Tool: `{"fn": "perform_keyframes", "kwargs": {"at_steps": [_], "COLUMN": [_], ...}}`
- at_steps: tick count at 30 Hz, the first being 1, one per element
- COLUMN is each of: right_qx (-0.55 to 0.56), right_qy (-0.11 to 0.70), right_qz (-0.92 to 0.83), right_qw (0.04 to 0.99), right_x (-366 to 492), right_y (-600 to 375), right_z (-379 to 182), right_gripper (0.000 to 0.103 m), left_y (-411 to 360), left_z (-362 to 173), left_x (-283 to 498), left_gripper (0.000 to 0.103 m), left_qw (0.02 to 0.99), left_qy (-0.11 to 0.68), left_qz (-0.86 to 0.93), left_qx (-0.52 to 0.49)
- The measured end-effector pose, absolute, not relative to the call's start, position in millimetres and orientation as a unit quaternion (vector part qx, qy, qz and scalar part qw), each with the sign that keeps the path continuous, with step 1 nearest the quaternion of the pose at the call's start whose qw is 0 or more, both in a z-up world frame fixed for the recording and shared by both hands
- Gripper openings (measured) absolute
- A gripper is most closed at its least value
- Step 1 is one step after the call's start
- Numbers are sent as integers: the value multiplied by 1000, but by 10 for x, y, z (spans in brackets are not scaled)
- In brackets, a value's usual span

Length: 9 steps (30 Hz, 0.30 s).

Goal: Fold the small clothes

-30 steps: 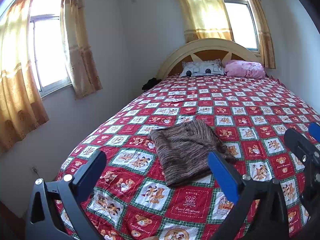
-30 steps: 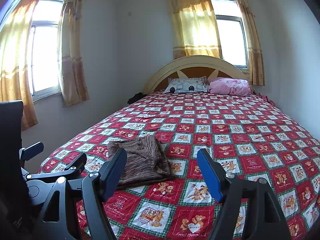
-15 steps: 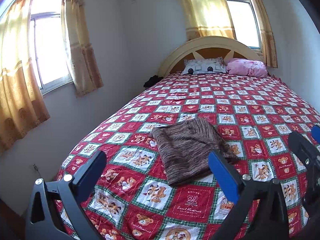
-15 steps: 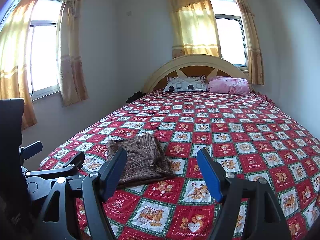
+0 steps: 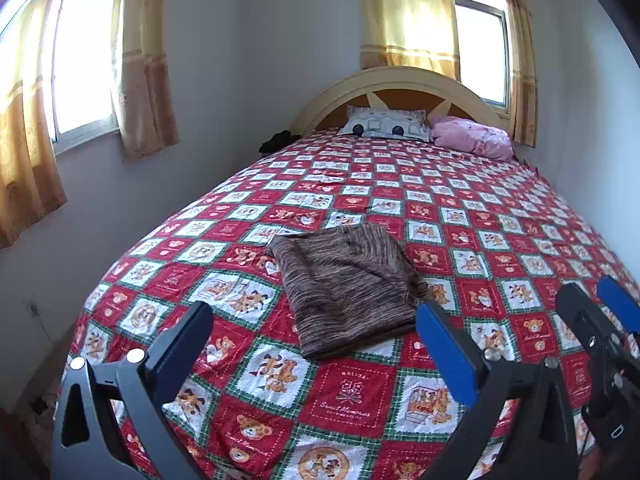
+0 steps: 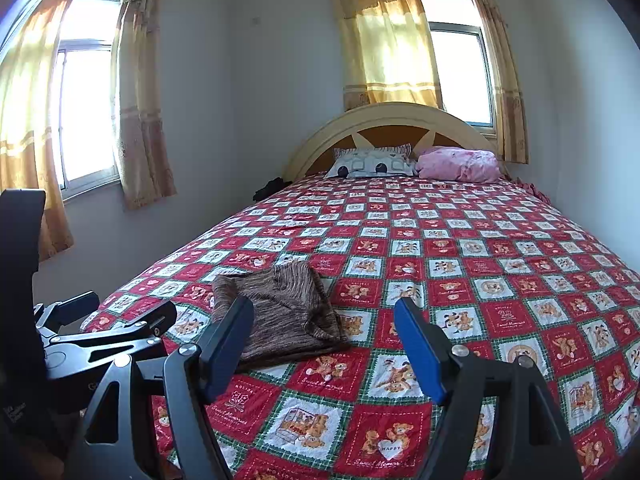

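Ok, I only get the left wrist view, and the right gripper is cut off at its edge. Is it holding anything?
Observer: No. The right gripper is open, with nothing gripped between its pads.
Operator: Is it lined up with the brown garment?
Observer: Partly. The brown garment lies on the bedspread ahead, and the gripper's left finger hides its near left part.
Operator: And my gripper, seen from outside?
Observer: The left gripper is open and empty, near the bed's near left corner.

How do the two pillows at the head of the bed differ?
The grey pillow has a pattern with dark round spots; the pink pillow looks plain and rumpled. The grey pillow lies left, the pink one right. Both rest against the headboard, side by side.
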State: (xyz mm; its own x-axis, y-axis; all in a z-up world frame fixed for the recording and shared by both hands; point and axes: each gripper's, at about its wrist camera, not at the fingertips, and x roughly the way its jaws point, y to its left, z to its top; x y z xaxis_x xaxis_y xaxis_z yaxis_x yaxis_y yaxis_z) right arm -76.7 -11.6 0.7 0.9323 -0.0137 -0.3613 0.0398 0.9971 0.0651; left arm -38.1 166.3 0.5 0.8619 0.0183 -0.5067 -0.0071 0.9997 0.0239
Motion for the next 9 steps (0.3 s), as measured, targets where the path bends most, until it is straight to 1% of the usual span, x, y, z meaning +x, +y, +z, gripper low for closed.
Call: {"fn": "perform_keyframes", "kwargs": {"at_steps": [9], "right_qx": [40], "right_qy": [187], "right_qz": [-15], "right_qw": [981], "right_x": [-756], "right_y": [-123], "right_z": [-23], "right_gripper": [73], "left_y": [1651], "left_z": [-11], "left_x": [-362], "left_gripper": [103], "left_qw": [965], "left_qy": [260], "left_qz": [25], "left_qx": [21]}}
